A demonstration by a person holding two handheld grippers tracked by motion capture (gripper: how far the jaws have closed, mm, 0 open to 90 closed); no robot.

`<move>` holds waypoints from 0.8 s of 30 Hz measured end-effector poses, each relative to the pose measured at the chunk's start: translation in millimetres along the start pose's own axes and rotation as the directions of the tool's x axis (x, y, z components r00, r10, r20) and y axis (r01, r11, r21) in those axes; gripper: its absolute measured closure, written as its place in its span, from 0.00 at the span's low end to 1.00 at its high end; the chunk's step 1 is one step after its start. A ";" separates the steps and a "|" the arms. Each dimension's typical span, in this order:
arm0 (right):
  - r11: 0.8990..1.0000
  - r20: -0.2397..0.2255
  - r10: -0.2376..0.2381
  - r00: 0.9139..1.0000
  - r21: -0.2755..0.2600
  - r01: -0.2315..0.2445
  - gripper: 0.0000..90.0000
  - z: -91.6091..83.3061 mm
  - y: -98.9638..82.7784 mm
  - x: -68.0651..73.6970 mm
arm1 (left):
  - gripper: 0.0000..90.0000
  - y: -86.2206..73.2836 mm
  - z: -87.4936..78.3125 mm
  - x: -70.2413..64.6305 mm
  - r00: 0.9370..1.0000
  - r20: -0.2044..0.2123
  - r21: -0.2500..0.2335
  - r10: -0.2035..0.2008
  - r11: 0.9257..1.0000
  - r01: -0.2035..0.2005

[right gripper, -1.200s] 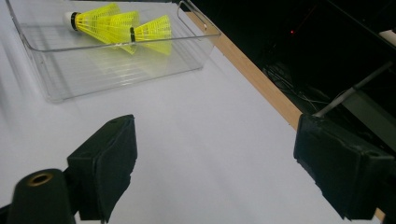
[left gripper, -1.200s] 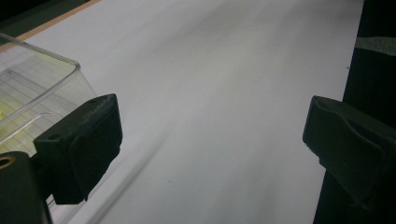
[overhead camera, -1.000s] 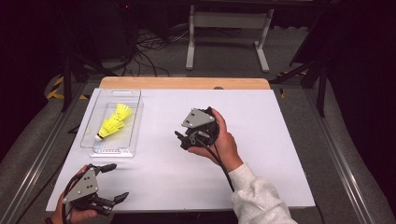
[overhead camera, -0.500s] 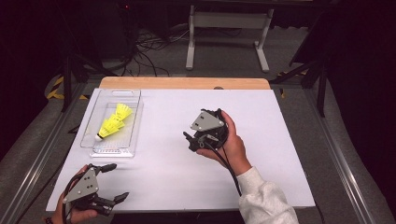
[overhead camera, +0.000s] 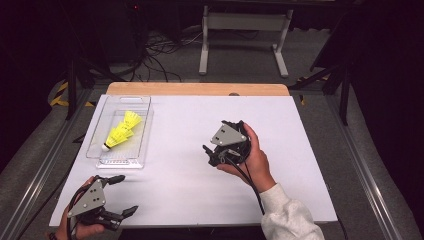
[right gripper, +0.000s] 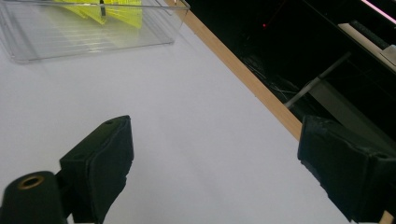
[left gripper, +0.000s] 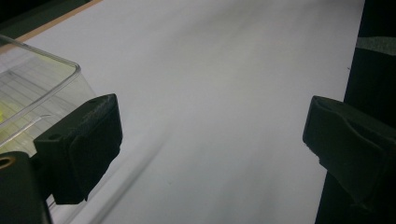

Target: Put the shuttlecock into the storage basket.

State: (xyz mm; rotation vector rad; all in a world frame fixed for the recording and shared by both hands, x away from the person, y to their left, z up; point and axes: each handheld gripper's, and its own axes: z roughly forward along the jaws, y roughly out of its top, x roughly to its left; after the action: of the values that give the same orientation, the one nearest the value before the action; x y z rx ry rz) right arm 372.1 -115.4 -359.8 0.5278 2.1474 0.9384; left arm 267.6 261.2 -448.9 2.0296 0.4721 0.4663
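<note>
A white table point(overhead camera: 310, 150) is seen from above, with a person's two hands coming in from the bottom edge, each holding a black two-jaw gripper. The left gripper point(overhead camera: 125, 195) sits low at the near left corner of the table, its jaws spread wide apart with nothing between them; in the left gripper view the jaws frame only bare white tabletop, with the corner of a clear plastic tray point(left gripper: 42, 88) just beyond the left jaw. The right gripper point(overhead camera: 212, 155) is held above the middle of the table, tilted, with a grey three-cornered plate on top and a black cable trailing back along the white sleeve point(overhead camera: 290, 220). Its jaws are also spread wide and empty in the right gripper view, framing white tabletop and the table's wooden far edge point(right gripper: 243, 79). The tray point(overhead camera: 142, 150) lies on the left half of the table, towards the far side, well apart from both grippers. Inside it lie yellow shuttlecocks point(overhead camera: 121, 132), stacked one into another, the white cork tip pointing towards the person. Beyond the table are a dark floor, cables and a metal stand point(overhead camera: 245, 22).
</note>
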 end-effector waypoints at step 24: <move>1.000 0.025 -0.014 1.000 0.013 0.014 0.12 -16.1 -24.4 -0.4 | 0.06 0.8 -0.8 1.0 1.000 -0.007 -0.007 -0.002 1.000 0.002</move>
State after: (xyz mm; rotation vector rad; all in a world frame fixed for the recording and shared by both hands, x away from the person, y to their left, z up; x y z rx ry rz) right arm 358.4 -138.9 -370.4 0.5272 2.1329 0.9064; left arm 268.1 261.9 -447.7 2.0210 0.4758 0.4732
